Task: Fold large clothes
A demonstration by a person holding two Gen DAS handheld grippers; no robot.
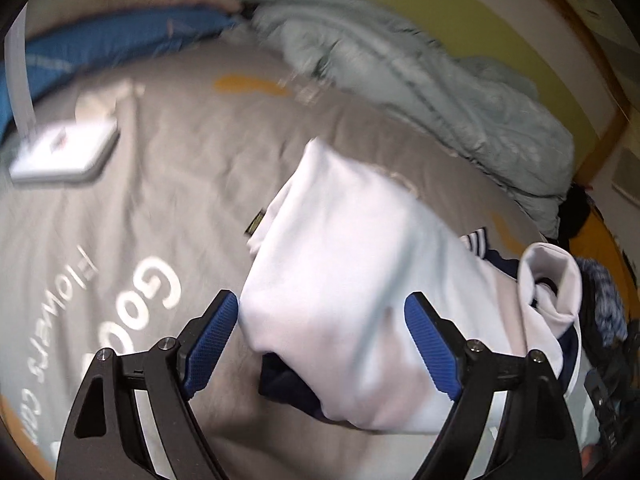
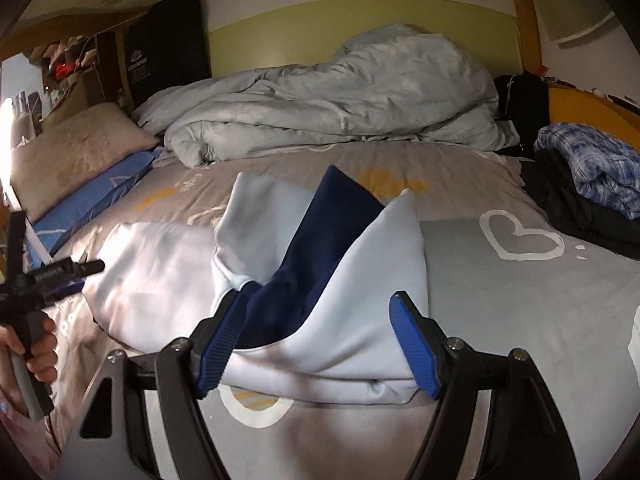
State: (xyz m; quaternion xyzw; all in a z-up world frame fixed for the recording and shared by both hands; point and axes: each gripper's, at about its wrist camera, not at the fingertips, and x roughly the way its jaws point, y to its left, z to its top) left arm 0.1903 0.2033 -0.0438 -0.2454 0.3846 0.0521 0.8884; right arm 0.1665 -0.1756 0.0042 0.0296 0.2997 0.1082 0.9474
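A white and navy garment point(image 2: 340, 280) lies partly folded on the grey bed sheet point(image 2: 500, 300). It also shows in the left wrist view point(image 1: 352, 264), blurred. My left gripper point(image 1: 322, 344) is open, its blue pads on either side of the garment's near end, holding nothing. My right gripper point(image 2: 316, 344) is open over the garment's near edge, where a navy panel point(image 2: 320, 248) shows between white flaps. The left gripper's handle and the hand on it point(image 2: 32, 304) show at the left of the right wrist view.
A crumpled pale quilt point(image 2: 340, 100) lies along the far side of the bed. A beige pillow point(image 2: 76, 152) on a blue one sits at the left. A pile of dark and blue clothes point(image 2: 588, 184) is at the right. A white flat device point(image 1: 64, 152) lies on the sheet.
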